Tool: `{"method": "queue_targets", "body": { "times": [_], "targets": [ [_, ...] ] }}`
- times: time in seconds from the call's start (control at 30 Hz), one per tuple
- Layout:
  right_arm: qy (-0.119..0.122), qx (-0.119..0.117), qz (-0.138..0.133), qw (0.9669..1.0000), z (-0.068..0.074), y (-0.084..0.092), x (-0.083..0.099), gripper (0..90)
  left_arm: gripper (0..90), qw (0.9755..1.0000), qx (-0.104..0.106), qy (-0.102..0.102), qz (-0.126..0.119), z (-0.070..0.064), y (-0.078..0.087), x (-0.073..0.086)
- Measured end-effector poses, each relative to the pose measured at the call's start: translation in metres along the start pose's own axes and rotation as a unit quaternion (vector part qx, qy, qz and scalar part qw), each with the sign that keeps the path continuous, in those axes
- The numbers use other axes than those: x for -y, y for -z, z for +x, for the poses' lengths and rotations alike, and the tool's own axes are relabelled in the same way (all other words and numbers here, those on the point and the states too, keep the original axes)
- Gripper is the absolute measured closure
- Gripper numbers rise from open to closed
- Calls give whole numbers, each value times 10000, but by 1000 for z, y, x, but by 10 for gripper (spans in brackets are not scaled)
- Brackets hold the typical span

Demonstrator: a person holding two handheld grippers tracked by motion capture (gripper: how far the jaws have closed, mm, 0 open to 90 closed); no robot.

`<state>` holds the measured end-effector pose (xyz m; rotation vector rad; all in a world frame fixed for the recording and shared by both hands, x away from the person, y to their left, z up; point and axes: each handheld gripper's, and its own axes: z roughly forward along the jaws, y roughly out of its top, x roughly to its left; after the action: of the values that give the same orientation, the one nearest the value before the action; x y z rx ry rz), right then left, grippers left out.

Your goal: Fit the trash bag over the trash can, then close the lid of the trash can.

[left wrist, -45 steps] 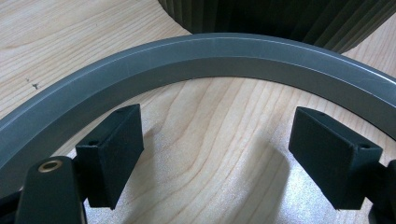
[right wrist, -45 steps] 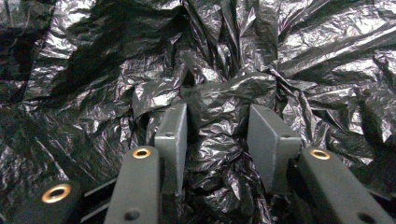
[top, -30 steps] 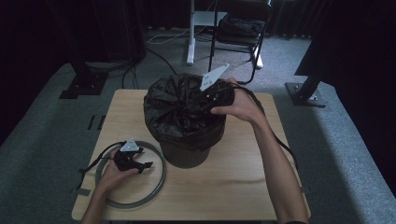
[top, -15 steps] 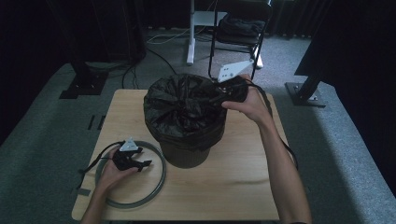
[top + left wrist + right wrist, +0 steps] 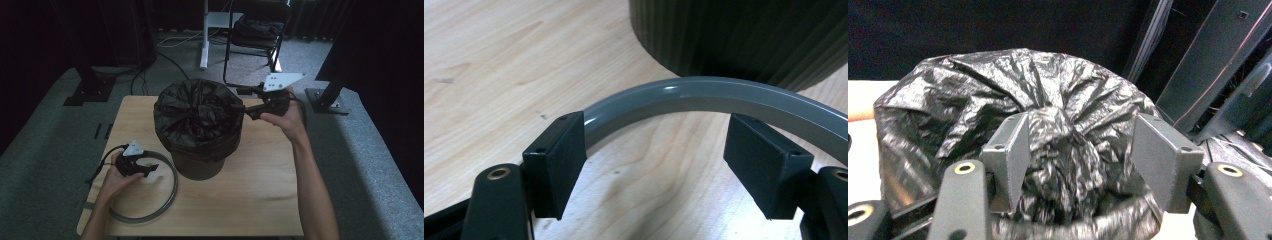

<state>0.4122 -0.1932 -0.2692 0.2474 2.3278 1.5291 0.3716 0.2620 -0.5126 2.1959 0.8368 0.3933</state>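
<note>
A dark ribbed bin (image 5: pixel 200 167) stands mid-table, lined with a crumpled black bag (image 5: pixel 195 112) gathered at the centre. A grey ring (image 5: pixel 167 197) lies flat on the wood at the bin's front left. My left gripper (image 5: pixel 150 169) rests low at the ring; its jaws have just been closing and stand open, the ring (image 5: pixel 659 97) curving across between the pads without being pressed. My right gripper (image 5: pixel 240 107) is at the bin's right rim, pointing inward. Its jaws have just been opening, with a bunched fold of the bag (image 5: pixel 1063 135) loose between them.
The wooden table (image 5: pixel 260 190) sits on grey carpet. A black chair (image 5: pixel 257 30) and cables lie beyond the far edge. Stand bases sit at the back right (image 5: pixel 330 100) and back left (image 5: pixel 87 92). In the left gripper view the bin wall (image 5: pixel 744 35) is just behind the ring.
My right gripper has drawn back to the right, from over the bag to the bin's right rim. The left hand has stayed at the ring.
</note>
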Motion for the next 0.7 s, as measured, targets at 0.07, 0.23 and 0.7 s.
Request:
{"method": "queue_targets", "body": {
  "times": [0.07, 0.23, 0.7],
  "targets": [
    [4, 66, -23, 10000, 1, 7, 4, 401, 254, 10000, -50, 16, 3, 4, 3, -1],
    [-92, 99, -153, 9998, 3, 21, 17, 394, 254, 9998, -182, 69, 55, 13, 9, -1],
    [-349, 308, -118, 9988, 11, 37, 64, 368, 253, 9986, -413, 195, 275, 28, 20, 11]
  ]
}}
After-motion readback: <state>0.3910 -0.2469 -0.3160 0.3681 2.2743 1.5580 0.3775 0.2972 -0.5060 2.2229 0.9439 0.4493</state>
